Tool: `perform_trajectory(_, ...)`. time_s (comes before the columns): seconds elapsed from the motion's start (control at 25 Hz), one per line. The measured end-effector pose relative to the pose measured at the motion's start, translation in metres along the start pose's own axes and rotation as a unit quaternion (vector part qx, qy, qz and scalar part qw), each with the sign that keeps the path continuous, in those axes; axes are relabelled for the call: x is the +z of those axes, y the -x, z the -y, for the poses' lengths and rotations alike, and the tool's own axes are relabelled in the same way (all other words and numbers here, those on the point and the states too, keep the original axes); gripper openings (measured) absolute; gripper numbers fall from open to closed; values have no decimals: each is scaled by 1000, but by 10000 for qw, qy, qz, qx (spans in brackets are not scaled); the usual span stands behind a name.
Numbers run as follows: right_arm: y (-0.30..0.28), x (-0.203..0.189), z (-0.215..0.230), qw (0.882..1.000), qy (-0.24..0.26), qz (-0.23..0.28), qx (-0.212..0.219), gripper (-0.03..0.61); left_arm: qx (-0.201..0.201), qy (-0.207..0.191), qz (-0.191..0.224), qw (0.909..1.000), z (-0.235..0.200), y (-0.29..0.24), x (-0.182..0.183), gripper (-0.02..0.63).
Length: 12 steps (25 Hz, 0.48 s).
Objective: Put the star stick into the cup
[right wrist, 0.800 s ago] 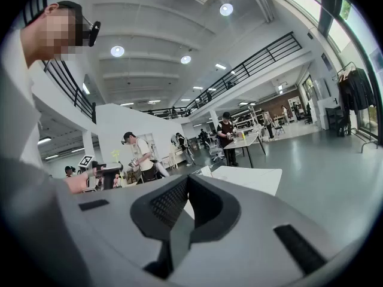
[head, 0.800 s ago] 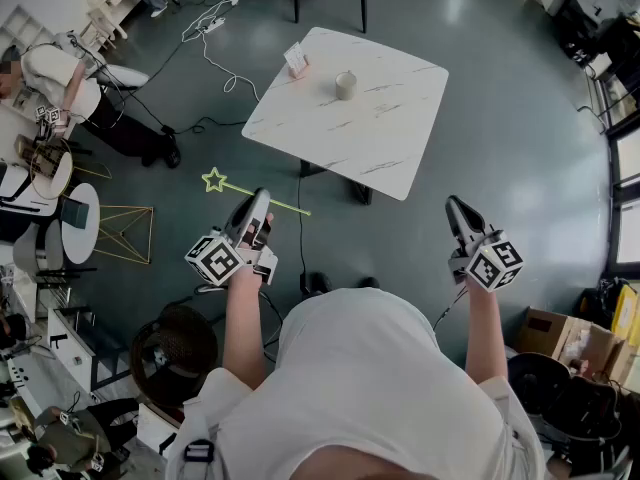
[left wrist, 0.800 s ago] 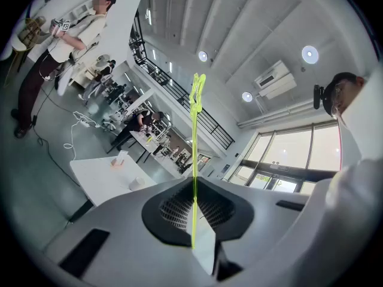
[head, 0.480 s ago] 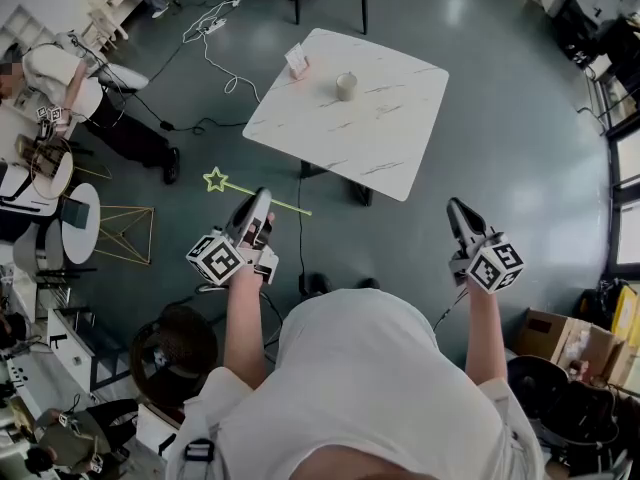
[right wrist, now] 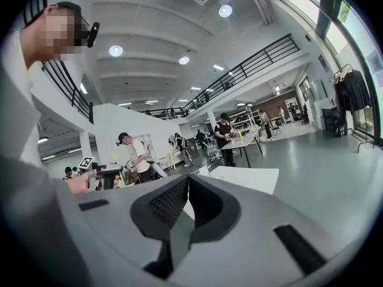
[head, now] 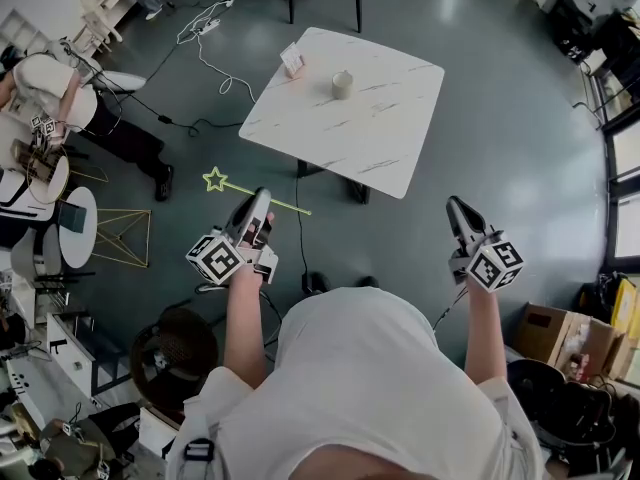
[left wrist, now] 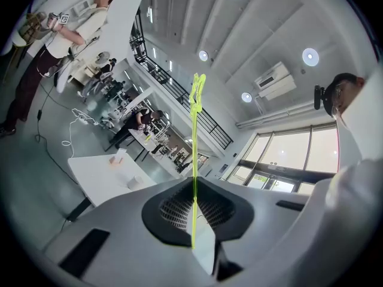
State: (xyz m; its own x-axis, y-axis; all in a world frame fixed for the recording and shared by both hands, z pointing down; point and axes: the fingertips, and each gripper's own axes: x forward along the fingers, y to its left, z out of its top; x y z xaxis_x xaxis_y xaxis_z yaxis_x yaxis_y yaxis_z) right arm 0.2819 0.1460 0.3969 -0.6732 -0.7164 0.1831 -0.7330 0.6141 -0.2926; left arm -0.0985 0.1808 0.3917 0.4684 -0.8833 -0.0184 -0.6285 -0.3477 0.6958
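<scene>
Left gripper [head: 261, 199] pinches the thin star stick [head: 231, 186] mid-shaft, so the stick may pivot in that narrow grip and miss the small cup [head: 343, 85].

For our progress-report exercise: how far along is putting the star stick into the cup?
Done: left gripper is shut on the stick. In hand: the stick hangs over the floor, short of the table. Left: carry it to the cup on the table and put it in. Right gripper is shut and empty.

cup [head: 343, 85] on table [head: 385, 133], star stick [head: 235, 187] left
</scene>
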Motion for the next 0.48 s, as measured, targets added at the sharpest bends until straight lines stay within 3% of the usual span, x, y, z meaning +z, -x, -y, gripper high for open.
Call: perform_trajectory(0.48,-8,-10,-23,9994,-221,72,-238,26,-213,7,-238,9995,-17,9,12,25)
